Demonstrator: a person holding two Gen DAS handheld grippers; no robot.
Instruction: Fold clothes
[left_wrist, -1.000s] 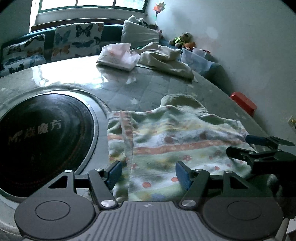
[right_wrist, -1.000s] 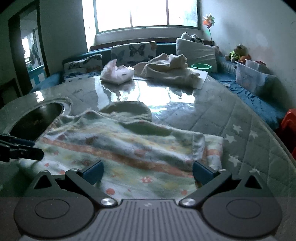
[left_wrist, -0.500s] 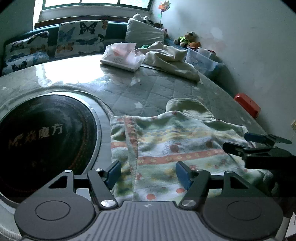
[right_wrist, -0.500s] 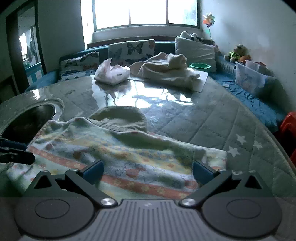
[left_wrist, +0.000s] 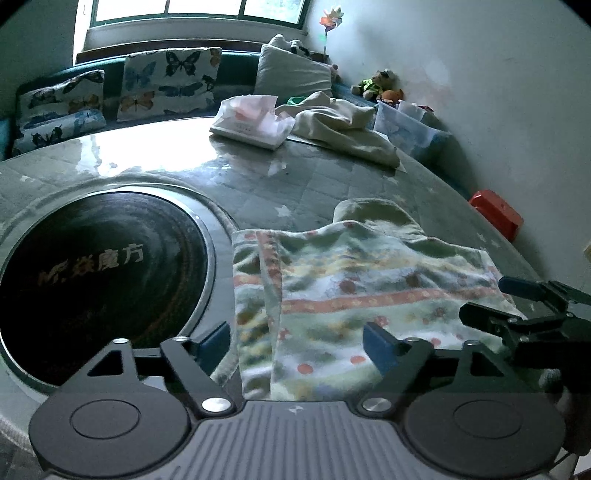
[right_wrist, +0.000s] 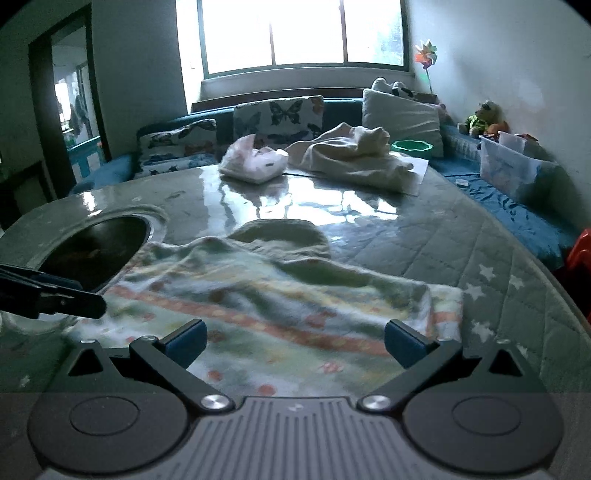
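Note:
A small patterned hooded garment (left_wrist: 354, 299) lies flat on the round table, with pastel stripes, red dots and its plain hood pointing away. It also shows in the right wrist view (right_wrist: 280, 299). My left gripper (left_wrist: 297, 341) is open over the garment's near left edge, beside a folded-in strip. My right gripper (right_wrist: 295, 341) is open over the garment's near right part. Neither holds cloth. The right gripper's fingers (left_wrist: 517, 306) show at the left wrist view's right edge; the left gripper's fingers (right_wrist: 48, 295) show at the right wrist view's left edge.
A black round hotplate (left_wrist: 96, 269) is set in the table left of the garment. At the far side lie a tissue pack (left_wrist: 255, 122) and a cream cloth heap (left_wrist: 343, 129). A cushioned bench (right_wrist: 277, 118) and a clear box (right_wrist: 509, 166) stand behind.
Both grippers have drawn back toward the near edge and risen a little, so the garment looks farther away. The garment lies as before. Both stay open.

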